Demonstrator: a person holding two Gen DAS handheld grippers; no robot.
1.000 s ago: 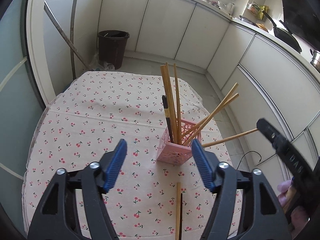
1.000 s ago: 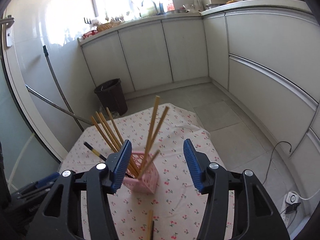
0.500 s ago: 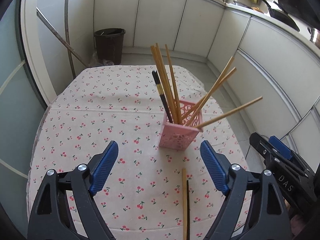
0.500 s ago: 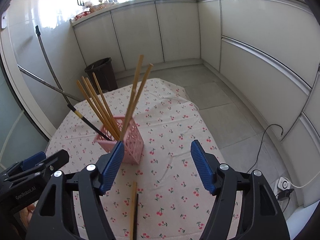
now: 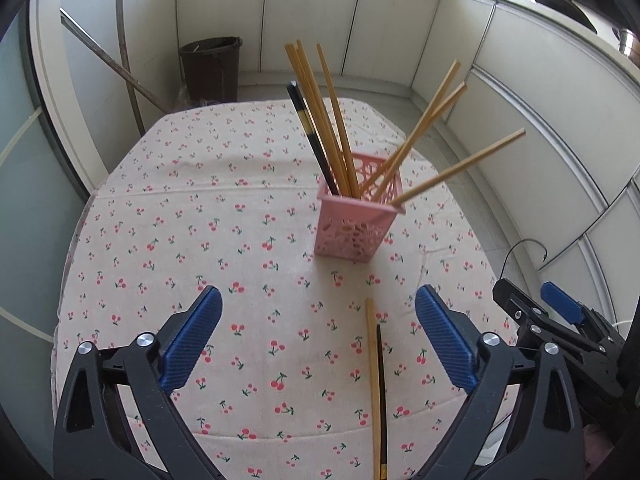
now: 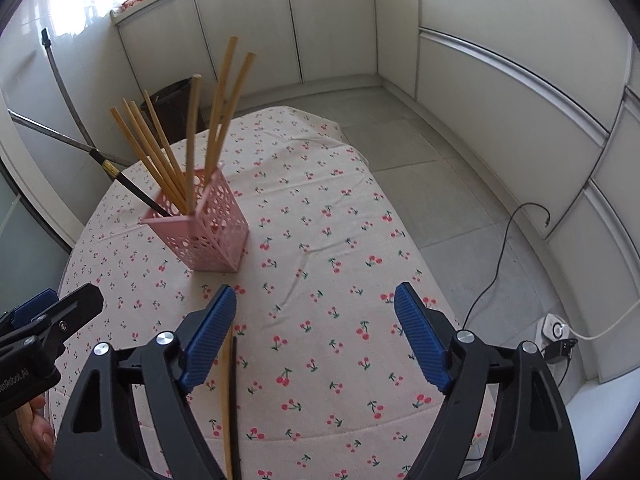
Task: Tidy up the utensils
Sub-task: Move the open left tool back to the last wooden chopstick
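Note:
A pink perforated holder (image 5: 354, 222) stands on the cherry-print tablecloth (image 5: 200, 216) and holds several wooden chopsticks (image 5: 320, 108) and one black chopstick (image 5: 310, 136). It also shows in the right wrist view (image 6: 208, 228). A wooden chopstick (image 5: 373, 380) and a black chopstick (image 5: 382, 400) lie side by side on the cloth near the front edge. My left gripper (image 5: 316, 340) is open and empty, above the cloth, near side of the holder. My right gripper (image 6: 316, 336) is open and empty, with the loose pair (image 6: 229, 404) by its left finger.
A dark bin (image 5: 210, 66) stands on the floor beyond the table. White cabinets (image 5: 520, 92) curve round the right. A metal pole (image 5: 112, 68) leans at the left. A cable and a power strip (image 6: 556, 332) lie on the floor to the right.
Both grippers have pulled back and lower toward the table's near edge. The holder now looks farther off. The loose pair shows more fully. Both stay open.

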